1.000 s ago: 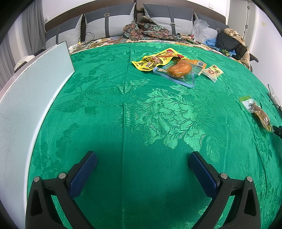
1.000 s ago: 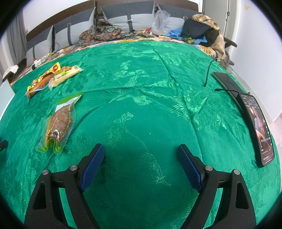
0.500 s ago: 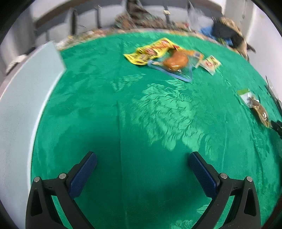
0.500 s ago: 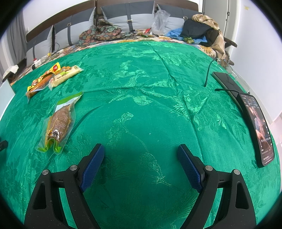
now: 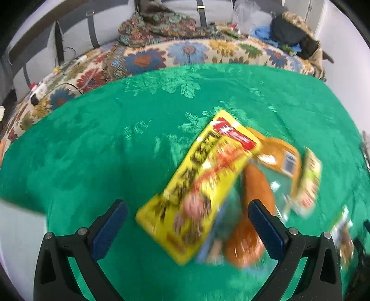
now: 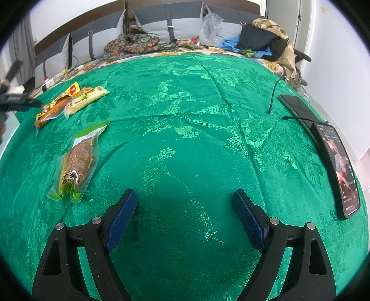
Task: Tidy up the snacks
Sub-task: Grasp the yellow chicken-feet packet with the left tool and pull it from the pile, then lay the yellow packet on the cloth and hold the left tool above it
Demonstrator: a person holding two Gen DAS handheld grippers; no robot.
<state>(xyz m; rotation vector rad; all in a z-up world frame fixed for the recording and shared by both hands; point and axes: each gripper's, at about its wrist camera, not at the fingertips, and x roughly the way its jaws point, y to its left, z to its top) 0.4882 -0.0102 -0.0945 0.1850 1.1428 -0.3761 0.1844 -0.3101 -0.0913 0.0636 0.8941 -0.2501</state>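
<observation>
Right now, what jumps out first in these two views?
The shiny green brocade bedspread fills both views. In the left wrist view, a blurred bright yellow snack packet lies between the open left gripper fingers, overlapping a clear pouch holding an orange-brown snack. In the right wrist view, a lit black phone lies at the right edge.

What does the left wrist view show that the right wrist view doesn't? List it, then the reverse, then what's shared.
Left wrist only: the open left gripper close over the yellow packet, blurred.
Right wrist only: the open right gripper over bare green cloth, and the phone at the right edge.
Both: the yellow packet, the pale packet, the green-edged packet and the pillows.
</observation>
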